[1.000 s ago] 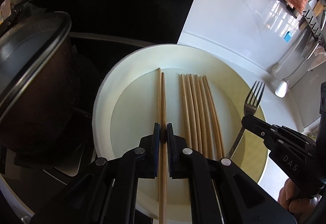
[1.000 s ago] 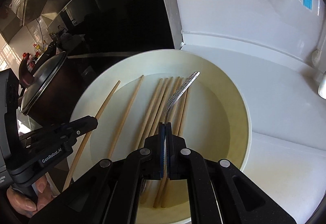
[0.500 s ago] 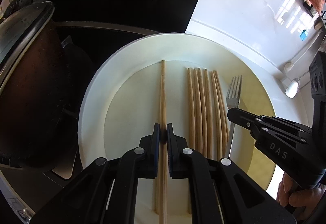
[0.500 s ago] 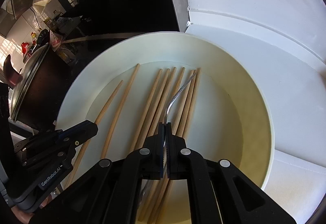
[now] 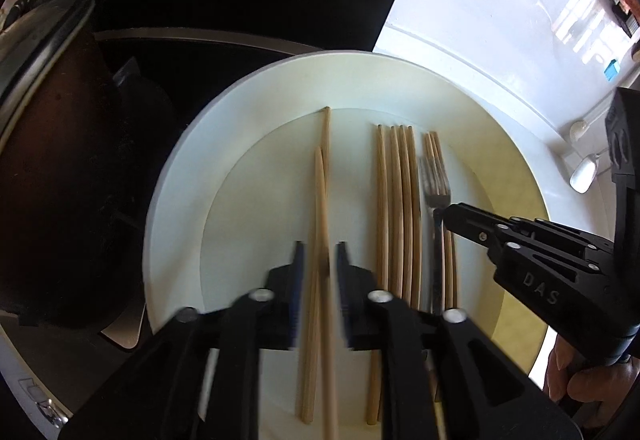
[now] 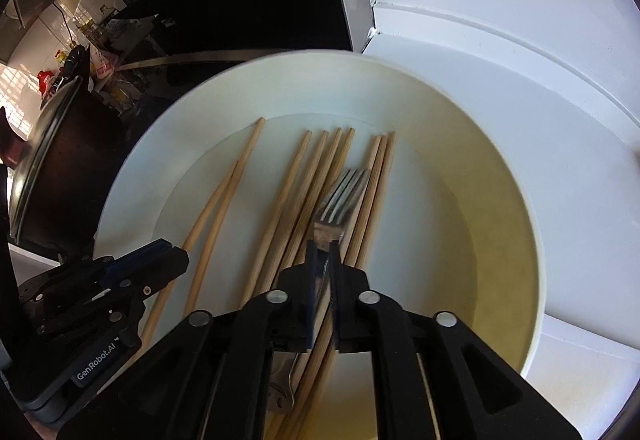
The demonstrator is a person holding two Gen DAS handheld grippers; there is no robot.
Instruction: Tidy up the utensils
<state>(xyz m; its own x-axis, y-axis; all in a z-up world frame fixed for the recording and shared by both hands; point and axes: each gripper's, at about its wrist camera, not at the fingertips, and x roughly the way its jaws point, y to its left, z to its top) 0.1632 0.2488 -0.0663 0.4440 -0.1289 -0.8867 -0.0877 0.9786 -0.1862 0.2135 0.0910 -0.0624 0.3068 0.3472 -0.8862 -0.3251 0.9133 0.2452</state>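
A large cream plate (image 5: 180,179) (image 6: 500,199) holds several wooden chopsticks (image 5: 396,199) (image 6: 312,167) lying side by side. A separate chopstick pair (image 5: 320,179) (image 6: 224,199) rests on the plate between the jaws of my left gripper (image 5: 320,252) (image 6: 176,256). Those jaws are opening, with a gap on both sides of the sticks. A metal fork (image 5: 434,179) (image 6: 340,195) lies flat on the right-hand chopsticks. Its handle runs between the opening jaws of my right gripper (image 6: 324,248) (image 5: 440,213), and the pads no longer press on it.
A dark pot with a metal lid (image 5: 48,119) (image 6: 44,143) stands close to the plate's left side on a black hob. White counter (image 5: 480,19) (image 6: 480,19) stretches to the right, with a white spoon (image 5: 582,175) near its edge. A person's hand (image 5: 580,392) holds the right gripper.
Both grippers sank toward the plate and their jaws parted. The chopstick pair slipped apart and lies on the plate. The fork came left onto the chopsticks and turned flat.
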